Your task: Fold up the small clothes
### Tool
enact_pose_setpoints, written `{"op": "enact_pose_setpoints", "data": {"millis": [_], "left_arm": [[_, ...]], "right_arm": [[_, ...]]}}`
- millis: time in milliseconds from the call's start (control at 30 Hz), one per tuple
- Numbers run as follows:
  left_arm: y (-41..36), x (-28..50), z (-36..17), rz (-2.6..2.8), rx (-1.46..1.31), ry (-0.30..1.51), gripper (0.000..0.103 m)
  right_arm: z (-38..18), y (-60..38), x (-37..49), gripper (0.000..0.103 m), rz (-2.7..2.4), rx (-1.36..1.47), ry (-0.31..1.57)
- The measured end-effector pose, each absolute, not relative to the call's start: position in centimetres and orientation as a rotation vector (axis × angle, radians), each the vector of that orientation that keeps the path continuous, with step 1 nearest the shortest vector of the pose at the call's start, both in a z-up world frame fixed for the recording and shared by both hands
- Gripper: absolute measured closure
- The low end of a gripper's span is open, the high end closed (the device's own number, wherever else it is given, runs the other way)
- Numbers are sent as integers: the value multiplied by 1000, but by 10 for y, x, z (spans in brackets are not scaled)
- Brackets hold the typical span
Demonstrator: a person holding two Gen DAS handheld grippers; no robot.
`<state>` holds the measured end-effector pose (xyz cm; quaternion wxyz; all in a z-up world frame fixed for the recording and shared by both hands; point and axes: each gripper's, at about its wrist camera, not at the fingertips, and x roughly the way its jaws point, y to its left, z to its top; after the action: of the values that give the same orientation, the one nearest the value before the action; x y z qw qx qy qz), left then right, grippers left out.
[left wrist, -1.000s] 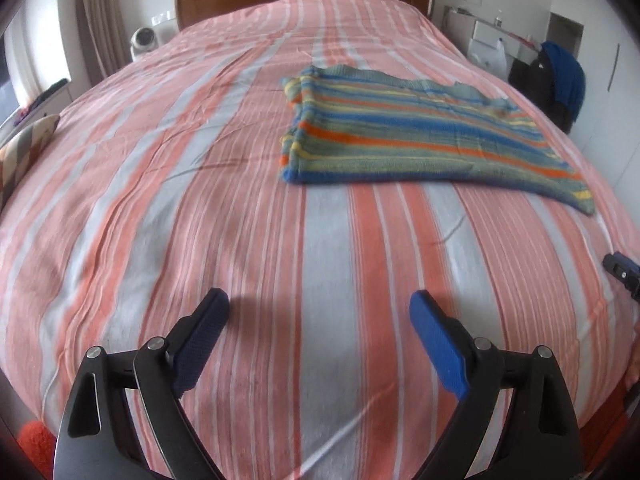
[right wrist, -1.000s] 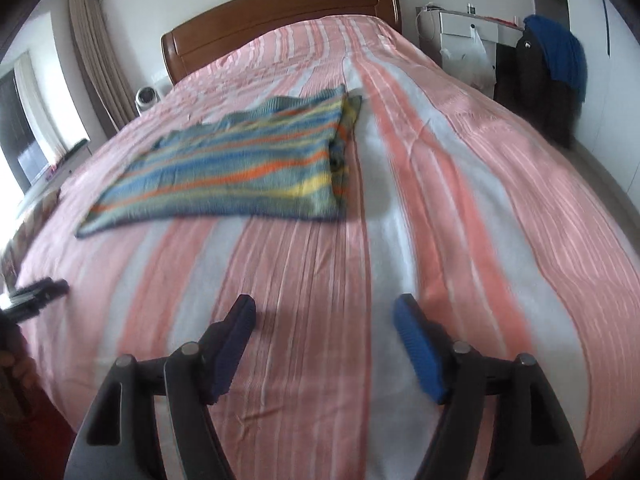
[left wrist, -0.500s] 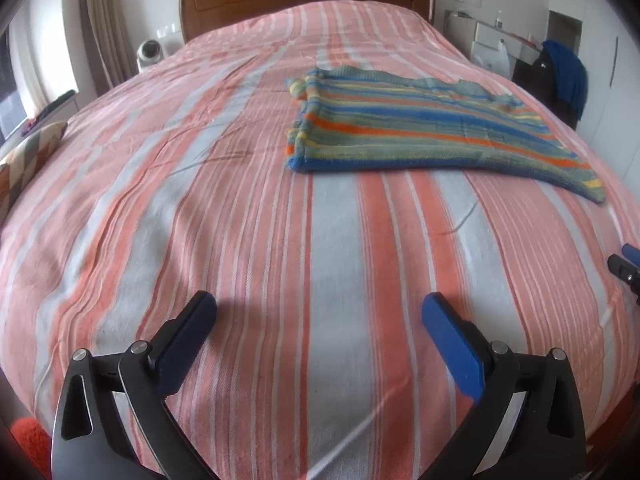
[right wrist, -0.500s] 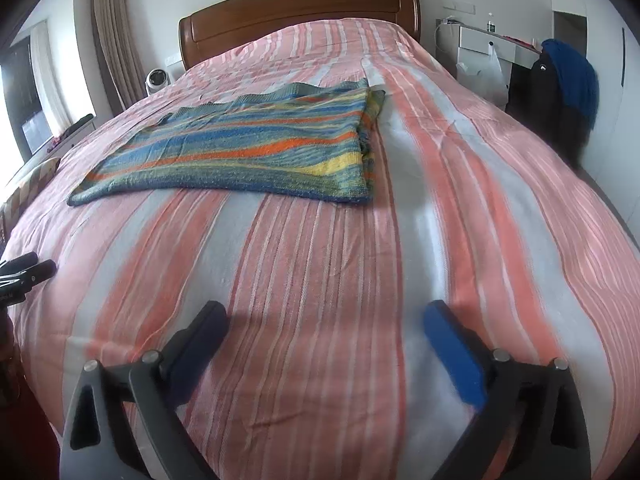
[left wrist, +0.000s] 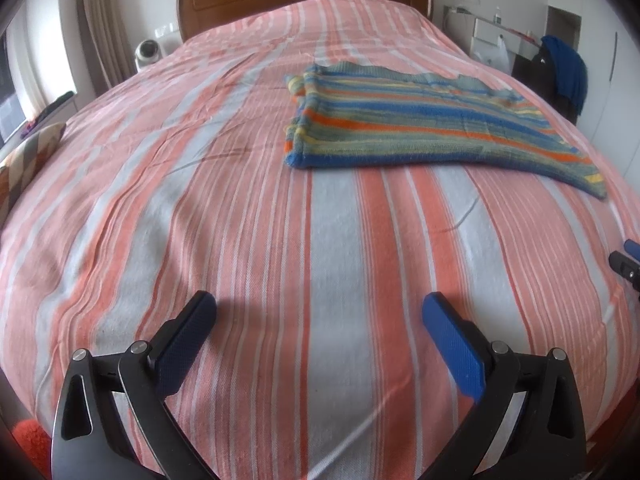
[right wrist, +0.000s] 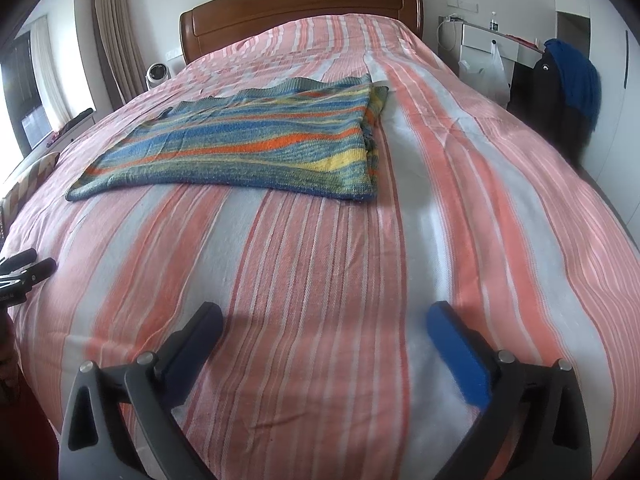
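A striped knit garment [left wrist: 420,128] in blue, orange, yellow and green lies folded flat on the pink-and-white striped bed [left wrist: 240,220]. In the right wrist view the garment [right wrist: 248,148] sits up and to the left. My left gripper [left wrist: 320,304] hovers open over bare bedspread near the foot of the bed, well short of the garment. My right gripper [right wrist: 325,310] is beside it with its jaws still opening and nothing between them. Each wrist view catches the other gripper's tips at the picture's edge.
A wooden headboard [right wrist: 300,4] closes the far end. A small white fan [left wrist: 146,50] stands at the back left. A white bedside unit [right wrist: 484,44] and a chair draped with dark and blue clothes [right wrist: 576,80] stand along the right. A patterned cushion [left wrist: 28,160] lies off the left edge.
Both grippers' jaws have spread wider, the right one by more. The right wrist view has levelled out. The garment has stayed where it lay.
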<state>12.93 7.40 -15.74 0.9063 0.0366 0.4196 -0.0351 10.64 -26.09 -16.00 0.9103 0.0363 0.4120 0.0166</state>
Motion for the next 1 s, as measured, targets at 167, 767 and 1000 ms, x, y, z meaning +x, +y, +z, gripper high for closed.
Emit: {"op": "enact_pose_setpoints", "data": {"millis": [167, 767, 1000], "left_arm": [[74, 131, -157, -72, 79, 870, 1], [75, 133, -158, -71, 81, 884, 1], [75, 133, -158, -71, 81, 885, 1]], "right_arm": [[-160, -261, 108, 0, 37, 71, 860], [-159, -261, 110, 0, 38, 64, 877], [-159, -261, 110, 0, 38, 64, 877]]}}
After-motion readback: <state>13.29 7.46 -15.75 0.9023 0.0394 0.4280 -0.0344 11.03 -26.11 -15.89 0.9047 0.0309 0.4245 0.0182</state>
